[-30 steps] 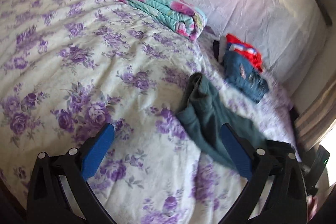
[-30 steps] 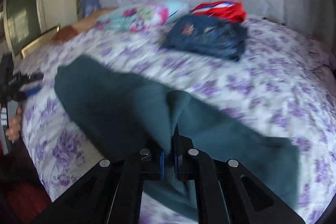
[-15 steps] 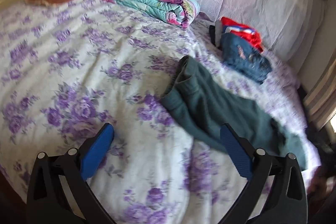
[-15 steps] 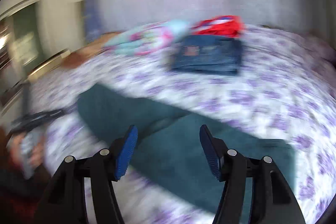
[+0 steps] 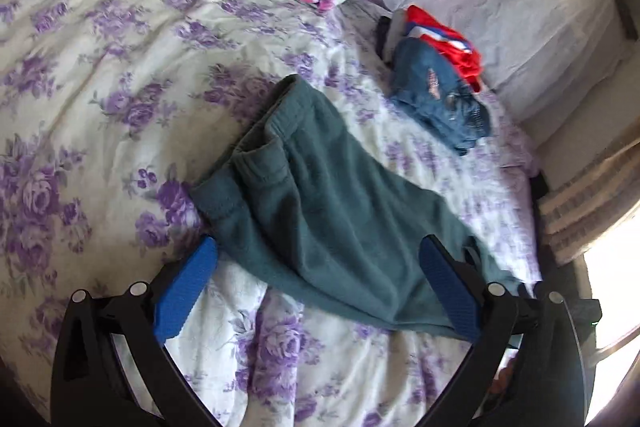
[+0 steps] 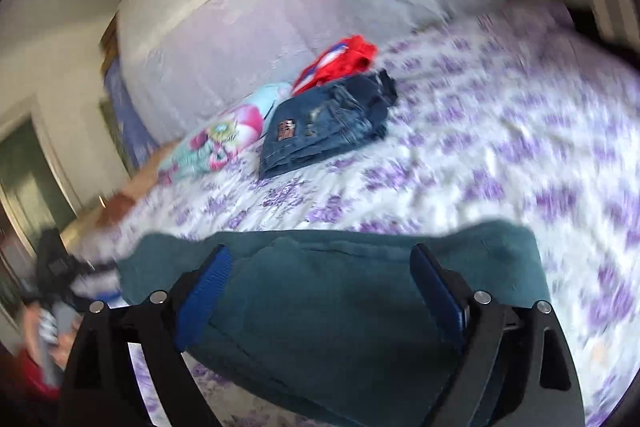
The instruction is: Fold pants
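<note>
Left wrist view: the teal pants [image 5: 340,227] lie flat on the bed [image 5: 100,107], long axis running from the waistband at upper left down to the right. The left gripper [image 5: 320,291] hovers wide open and empty just before them. The right gripper [image 6: 320,291], jaws opening over cloth in a blurred frame, seems nearer.

item: teal-green fleece pants [image 5: 340,223] I see in both views | state: doubled lengthwise, legs stacked, loosely rumpled | pose: flat, elastic waistband [image 5: 256,147] end bunched and slightly open | place: on the bed's floral sheet [image 5: 120,67], running diagonally toward its edge
</note>
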`<move>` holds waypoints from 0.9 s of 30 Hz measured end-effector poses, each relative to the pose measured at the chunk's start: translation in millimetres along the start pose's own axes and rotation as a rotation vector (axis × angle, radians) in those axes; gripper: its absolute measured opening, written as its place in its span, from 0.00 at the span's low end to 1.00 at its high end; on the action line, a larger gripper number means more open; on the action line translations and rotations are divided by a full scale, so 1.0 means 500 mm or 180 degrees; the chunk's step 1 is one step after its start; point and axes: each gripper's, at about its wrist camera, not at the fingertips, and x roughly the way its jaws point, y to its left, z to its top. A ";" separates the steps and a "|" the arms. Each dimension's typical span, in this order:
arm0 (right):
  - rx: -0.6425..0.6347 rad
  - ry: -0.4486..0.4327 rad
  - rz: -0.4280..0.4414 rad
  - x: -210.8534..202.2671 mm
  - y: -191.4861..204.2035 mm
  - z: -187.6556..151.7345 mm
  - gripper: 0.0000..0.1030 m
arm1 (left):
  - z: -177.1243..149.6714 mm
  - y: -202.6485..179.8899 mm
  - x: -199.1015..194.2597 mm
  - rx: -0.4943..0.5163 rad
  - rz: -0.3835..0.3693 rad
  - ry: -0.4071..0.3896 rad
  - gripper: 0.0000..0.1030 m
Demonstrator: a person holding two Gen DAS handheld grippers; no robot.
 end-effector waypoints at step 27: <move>0.0707 -0.0375 0.0352 -0.055 -0.082 -0.021 0.89 | 0.039 -0.051 -0.030 0.0015 -0.0274 -0.0226 0.07</move>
